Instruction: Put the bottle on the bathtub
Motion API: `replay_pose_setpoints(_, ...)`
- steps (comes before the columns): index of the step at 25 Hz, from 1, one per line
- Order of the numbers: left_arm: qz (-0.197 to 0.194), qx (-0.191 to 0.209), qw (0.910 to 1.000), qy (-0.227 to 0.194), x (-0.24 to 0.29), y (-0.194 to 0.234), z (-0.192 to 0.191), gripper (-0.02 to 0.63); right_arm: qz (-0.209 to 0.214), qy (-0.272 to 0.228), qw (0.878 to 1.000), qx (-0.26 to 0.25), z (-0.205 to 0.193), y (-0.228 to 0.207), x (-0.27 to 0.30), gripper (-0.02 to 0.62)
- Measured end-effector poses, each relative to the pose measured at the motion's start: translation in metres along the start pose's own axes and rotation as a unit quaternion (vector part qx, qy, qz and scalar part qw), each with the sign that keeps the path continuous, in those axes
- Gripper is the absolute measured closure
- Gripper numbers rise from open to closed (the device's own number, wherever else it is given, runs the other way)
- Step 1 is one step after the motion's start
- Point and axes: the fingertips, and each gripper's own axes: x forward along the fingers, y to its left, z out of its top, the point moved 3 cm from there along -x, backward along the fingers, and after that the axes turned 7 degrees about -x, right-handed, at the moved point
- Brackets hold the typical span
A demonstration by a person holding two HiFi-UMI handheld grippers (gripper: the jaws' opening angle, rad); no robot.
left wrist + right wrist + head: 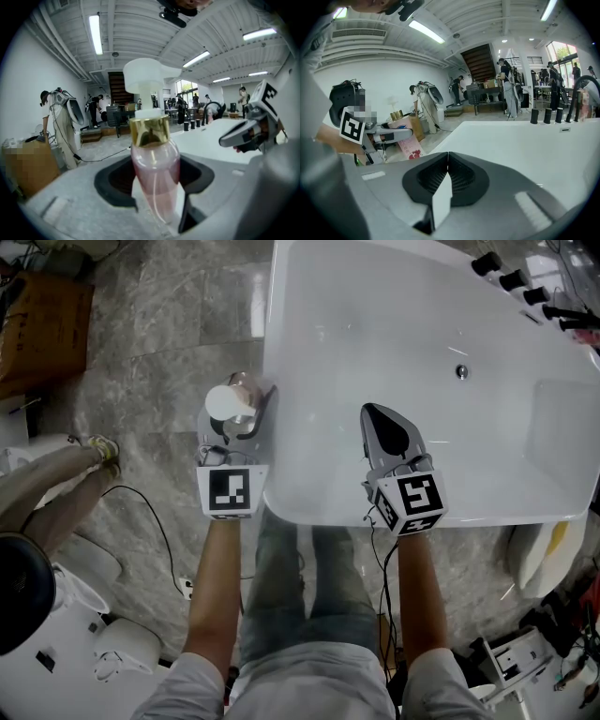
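A clear bottle (154, 164) of pink liquid, with a gold collar and a white pump head (230, 403), stands between the jaws of my left gripper (247, 397), which is shut on its body. It hangs just beside the left rim of the white bathtub (375, 315), near the tub's front left corner. My right gripper (382, 415) is shut with nothing in it, over the tub's front part. In the right gripper view its pads (443, 197) meet and the tub (525, 140) spreads out ahead.
Black tap fittings (525, 287) line the tub's far right corner and a drain knob (461, 371) sits on its inner wall. A cardboard box (42, 329), another person's legs (56, 484) and a cable (155, 521) occupy the marble floor at the left.
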Motion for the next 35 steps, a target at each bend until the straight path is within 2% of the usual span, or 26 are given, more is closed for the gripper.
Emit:
replay_pose_setpoints(3, 0.000, -0.002, 1.0000, -0.001, -0.001, 0.000, -0.003, 0.344, 0.000, 0.001, 1.000, 0.000, -0.002, 0.001, 0.001, 0.592)
replay_pose_setpoints(7, -0.002, 0.002, 1.0000, 0.001, -0.001, 0.003, -0.005, 0.341, 0.001, 0.003, 1.000, 0.000, -0.003, 0.001, 0.003, 0.592)
replay_pose_setpoints(15, -0.001, 0.010, 0.9999, -0.001, -0.002, 0.004, -0.003, 0.364, 0.004, 0.004, 1.000, -0.001, -0.002, 0.004, 0.006, 0.592)
replay_pose_setpoints(27, -0.011, 0.024, 0.9995, -0.015, -0.005, 0.003, 0.004, 0.324, 0.006, 0.004, 1.000, -0.004, -0.001, 0.009, 0.008, 0.592)
replay_pose_setpoints(35, -0.013, 0.033, 0.9993, -0.009, -0.009, 0.002, 0.006, 0.298, 0.007, 0.002, 1.000, -0.005, 0.003, 0.012, 0.004, 0.592)
